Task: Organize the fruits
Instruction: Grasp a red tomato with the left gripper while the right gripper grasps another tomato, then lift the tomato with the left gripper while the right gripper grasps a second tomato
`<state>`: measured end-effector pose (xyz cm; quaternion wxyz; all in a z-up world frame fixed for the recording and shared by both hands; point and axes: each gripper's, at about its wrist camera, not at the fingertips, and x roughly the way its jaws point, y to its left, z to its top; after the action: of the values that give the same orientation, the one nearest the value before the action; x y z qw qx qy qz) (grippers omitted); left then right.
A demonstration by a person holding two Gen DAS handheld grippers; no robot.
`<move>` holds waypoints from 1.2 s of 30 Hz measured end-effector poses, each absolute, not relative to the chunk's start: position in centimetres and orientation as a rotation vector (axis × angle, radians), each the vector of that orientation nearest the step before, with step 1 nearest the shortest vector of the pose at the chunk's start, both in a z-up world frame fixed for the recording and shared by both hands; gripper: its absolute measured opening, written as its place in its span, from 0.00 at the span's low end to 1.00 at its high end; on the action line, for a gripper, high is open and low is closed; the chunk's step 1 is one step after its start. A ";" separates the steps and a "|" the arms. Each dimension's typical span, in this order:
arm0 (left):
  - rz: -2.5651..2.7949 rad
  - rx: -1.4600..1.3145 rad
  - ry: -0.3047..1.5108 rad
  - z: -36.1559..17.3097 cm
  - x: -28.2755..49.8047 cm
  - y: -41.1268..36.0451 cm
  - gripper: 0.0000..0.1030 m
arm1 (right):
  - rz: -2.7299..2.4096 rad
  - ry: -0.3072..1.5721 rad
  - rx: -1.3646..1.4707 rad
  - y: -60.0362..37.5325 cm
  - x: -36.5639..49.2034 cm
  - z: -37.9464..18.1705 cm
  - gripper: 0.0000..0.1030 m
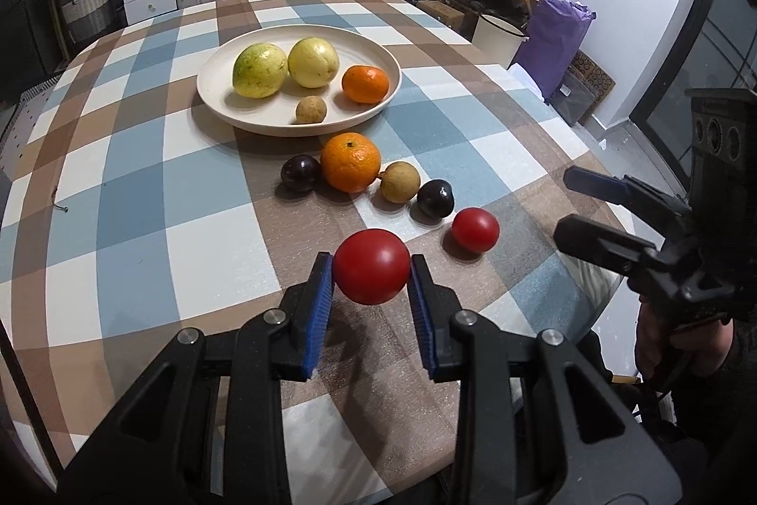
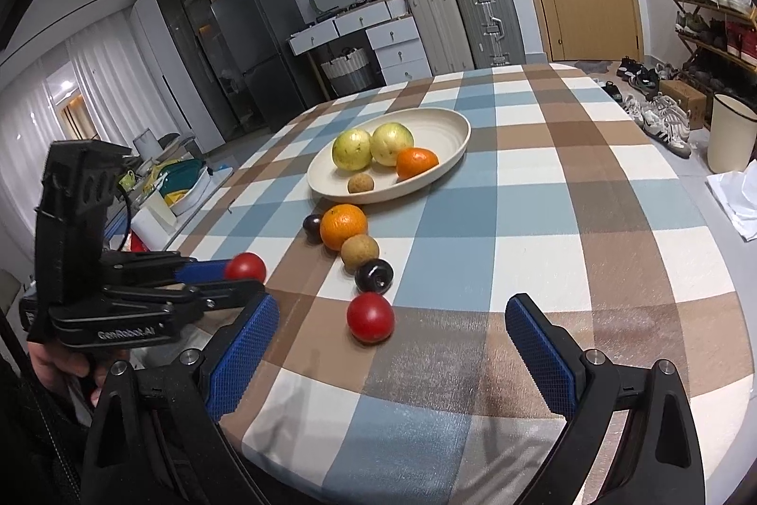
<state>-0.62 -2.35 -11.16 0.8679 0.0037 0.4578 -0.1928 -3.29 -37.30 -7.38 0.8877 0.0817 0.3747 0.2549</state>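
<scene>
The left gripper (image 1: 371,268) holds a red tomato (image 1: 371,266) low in the centre of the left wrist view, its blue pads pressed on the two opposite sides at about the widest girth, the fruit lifted clear of the checked worktop (image 1: 142,221) with its shadow below. The skin looks smooth and glossy, so it probably slips under a light squeeze, while the flesh is likely soft enough to bruise or split under a hard one; a grip across the middle, as here, seems the safest. It is small and likely light. The right gripper (image 2: 392,353) stands wide and empty at the bottom of the right wrist view, near the second tomato (image 2: 370,317), which lies on the worktop. Above that, a row runs towards the plate (image 1: 378,46): a dark plum (image 1: 435,198), a brown fruit (image 1: 400,184), an orange (image 1: 351,162) and another plum (image 1: 301,172), close-set or touching, so each would roll if nudged. The plate, in the upper centre, carries two yellow-green fruits (image 1: 260,70), a small orange (image 1: 365,84) and a small brown one (image 1: 311,110), with room left at its near rim.
</scene>
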 end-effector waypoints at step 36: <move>-0.376 -0.043 0.965 -11.8 -0.7 -0.5 0.28 | 0.591 0.828 0.088 -33.8 -1.8 -10.4 0.72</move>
<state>-0.73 -0.54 -11.77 0.8687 -0.0206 0.4612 -0.1796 -1.76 -33.84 -10.37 0.8725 0.0419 0.3962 0.2828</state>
